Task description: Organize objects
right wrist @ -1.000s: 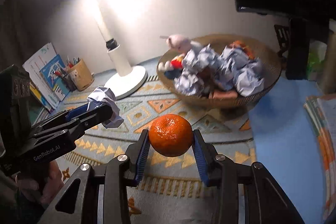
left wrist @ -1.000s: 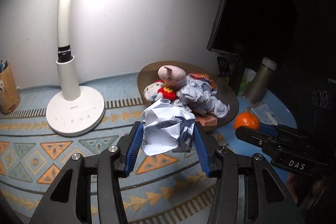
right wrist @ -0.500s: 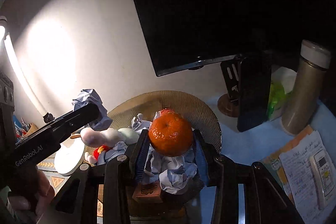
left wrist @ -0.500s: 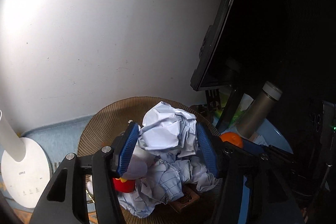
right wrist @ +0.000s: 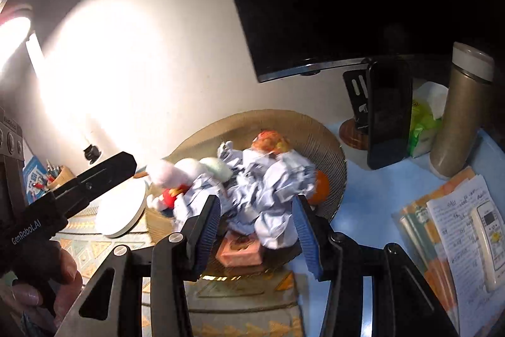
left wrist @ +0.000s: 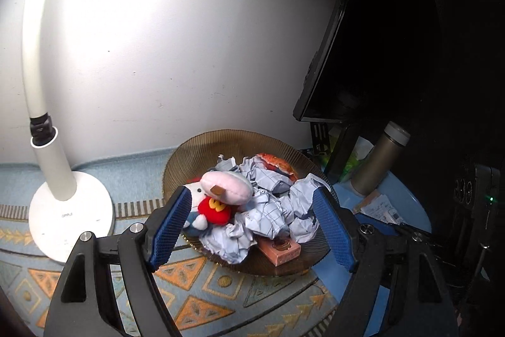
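Both grippers are hovering just in front of the round brown woven basket (left wrist: pixel 202 144), jaws parted and gripping nothing. The left gripper (left wrist: pixel 252 226) has just been opening wide; nothing is sitting between its blue pads. The right gripper (right wrist: pixel 257 232) has been opening too, more narrowly, and its gap is likewise bare.

The crumpled balls of blue-lined white paper (left wrist: pixel 268 217) are lying heaped in the basket beside a pink-and-red plush toy (left wrist: pixel 221 195) and a small pinkish box (left wrist: pixel 279 251). The round orange tangerine (right wrist: pixel 320 187) is resting against the basket's right inner wall, half hidden behind paper.

Handling, as judged: paper is feather-light, springy, crushing easily, so pinch across the bulk. The tangerine is firmer, smooth-skinned, rolling readily, so take it across its widest part, gently. The plush is soft; grab the body.
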Demonstrator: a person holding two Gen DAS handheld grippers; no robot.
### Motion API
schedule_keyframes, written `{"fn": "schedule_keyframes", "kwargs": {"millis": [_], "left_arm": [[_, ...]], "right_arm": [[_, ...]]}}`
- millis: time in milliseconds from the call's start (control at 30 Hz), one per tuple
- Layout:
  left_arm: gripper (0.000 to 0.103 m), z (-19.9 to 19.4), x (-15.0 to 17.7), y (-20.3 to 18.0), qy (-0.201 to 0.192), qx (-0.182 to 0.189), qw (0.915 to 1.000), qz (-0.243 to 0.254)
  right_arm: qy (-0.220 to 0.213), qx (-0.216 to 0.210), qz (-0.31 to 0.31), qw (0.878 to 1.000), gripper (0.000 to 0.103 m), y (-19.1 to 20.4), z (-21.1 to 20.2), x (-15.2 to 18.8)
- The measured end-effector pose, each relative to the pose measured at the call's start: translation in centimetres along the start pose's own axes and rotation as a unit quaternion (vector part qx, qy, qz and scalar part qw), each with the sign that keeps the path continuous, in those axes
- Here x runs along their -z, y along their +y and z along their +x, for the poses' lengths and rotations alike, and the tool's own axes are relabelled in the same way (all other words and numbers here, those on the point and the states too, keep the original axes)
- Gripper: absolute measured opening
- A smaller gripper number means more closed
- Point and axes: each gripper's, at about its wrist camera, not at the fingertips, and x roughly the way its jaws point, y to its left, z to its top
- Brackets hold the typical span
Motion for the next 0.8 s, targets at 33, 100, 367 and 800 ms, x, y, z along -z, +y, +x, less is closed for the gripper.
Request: {"fn": "schedule_keyframes", "kwargs": {"millis": [33, 100, 367, 800], "left_arm": [[0.078, -1.5, 0.4, 0.4, -0.006, -0.006, 1.0000, -0.004], [0.082, -5.0, 1.5, 1.6, -0.016, -0.022, 0.9996, -0.011], [0.102, -14.8, 9.4, 7.3, -0.017, -0.200, 0.9791, -0.033], [0.102, -15.0, 17.8, 15.3, 0.056, -0.261, 0.9588, -0.098]], "right_arm": [[0.005, -0.007, -0.010, 1.000, 0.046, 1.2, -0.5, 0.7], [0.017, -0.029, -0.033, 0.999, 0.057, 3.9, -1.4, 2.1], [0.032, -0.059, -0.088, 0.994, 0.065, 13.8, -2.8, 7.3], [0.101, -0.007, -0.097, 0.990, 0.065, 16.5, 4.3, 14.3]]}}
